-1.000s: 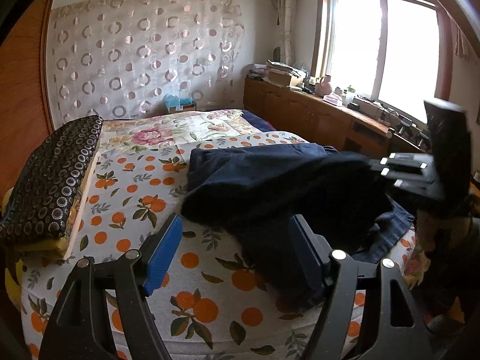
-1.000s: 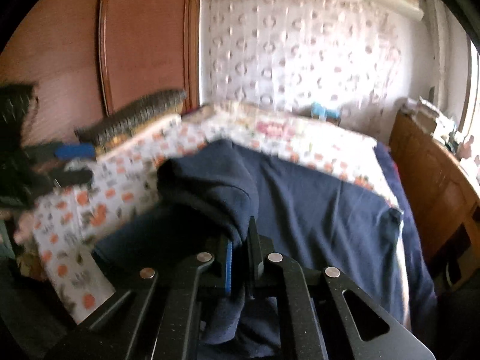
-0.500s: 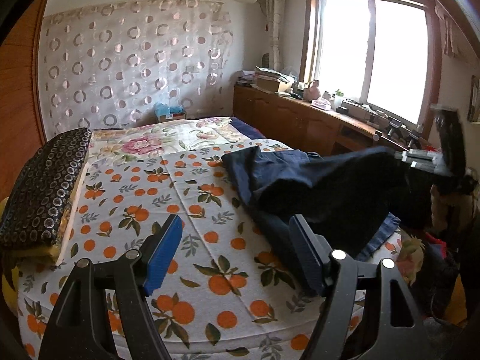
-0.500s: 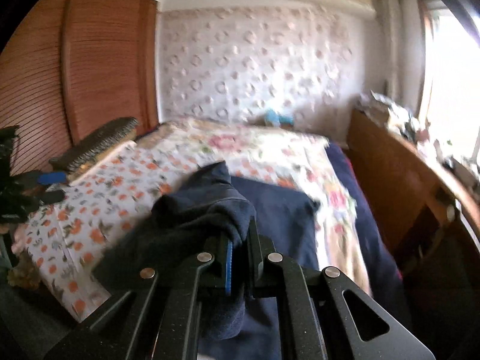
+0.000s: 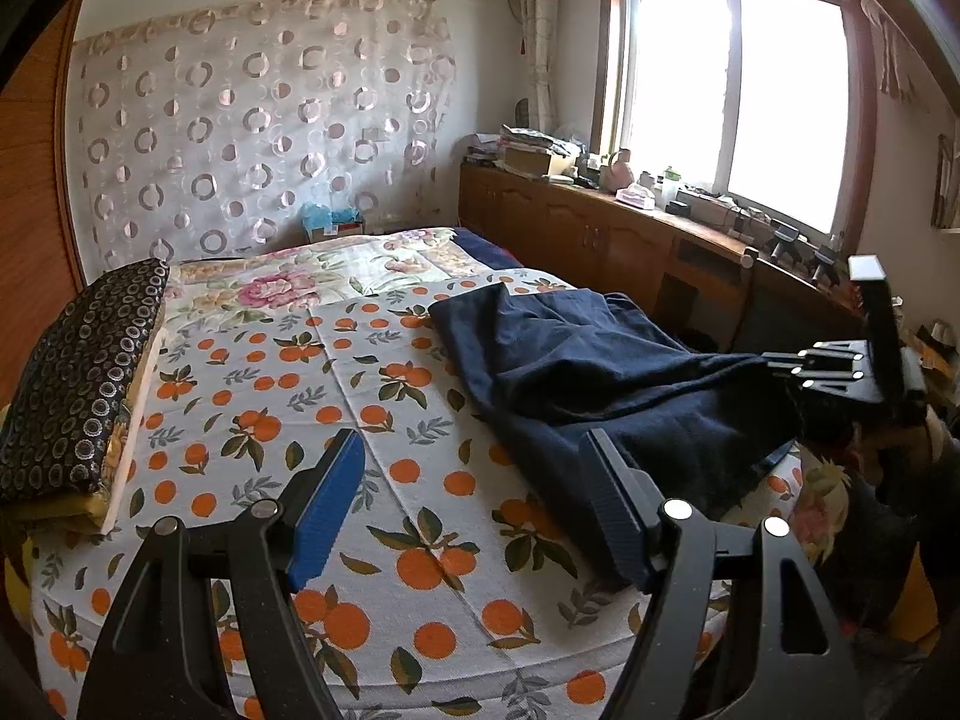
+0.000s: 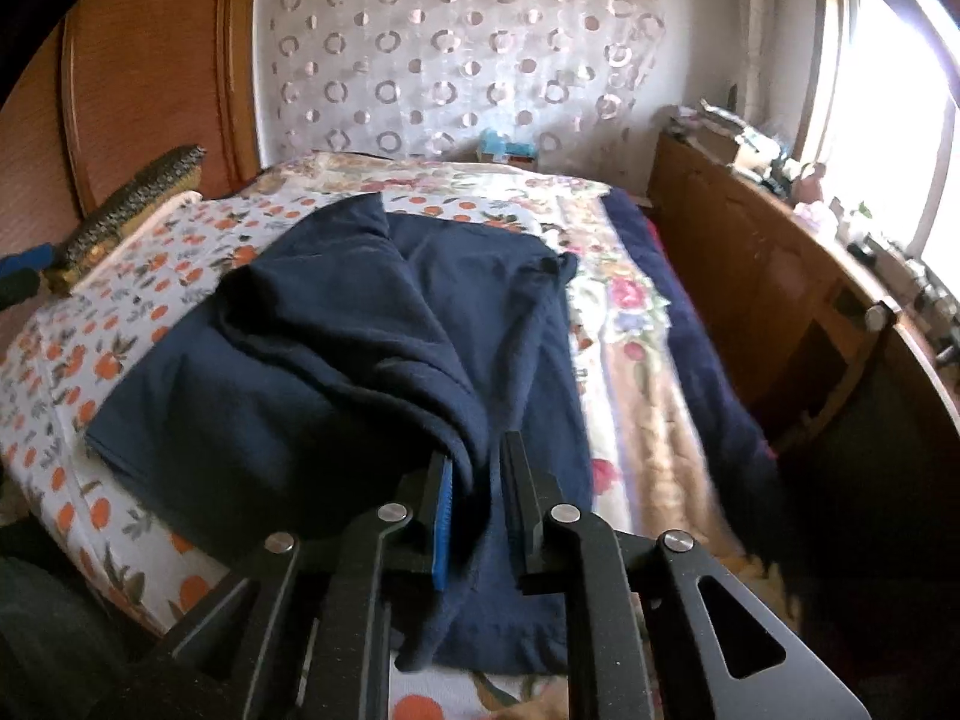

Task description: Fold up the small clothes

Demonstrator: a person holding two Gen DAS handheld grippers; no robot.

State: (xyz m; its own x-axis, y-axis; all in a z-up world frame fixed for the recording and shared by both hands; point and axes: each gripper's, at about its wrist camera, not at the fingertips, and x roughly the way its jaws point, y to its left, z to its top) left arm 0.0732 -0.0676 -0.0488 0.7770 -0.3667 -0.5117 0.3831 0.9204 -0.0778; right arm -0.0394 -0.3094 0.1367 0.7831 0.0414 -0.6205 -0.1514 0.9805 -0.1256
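Observation:
A navy blue garment (image 5: 588, 372) lies rumpled on the right side of the bed; it also shows in the right wrist view (image 6: 336, 348), spread across the orange-print bedspread. My left gripper (image 5: 474, 504) is open and empty above the bed's near edge, left of the garment. My right gripper (image 6: 477, 480) is shut on a fold of the garment's near edge, with cloth hanging down between the jaws. The right gripper also shows in the left wrist view (image 5: 774, 363) at the far right, holding the cloth.
The bed (image 5: 252, 396) has an orange-print cover and a floral quilt (image 5: 312, 282) behind it. A dark patterned cushion (image 5: 72, 372) lies at the left edge. A wooden cabinet (image 5: 630, 240) with clutter runs along the window. A wooden wardrobe (image 6: 150, 72) stands at the left.
My right gripper has pulled the garment to the right across the bed, uncovering more bedspread. My left gripper stays open and has drawn back a little.

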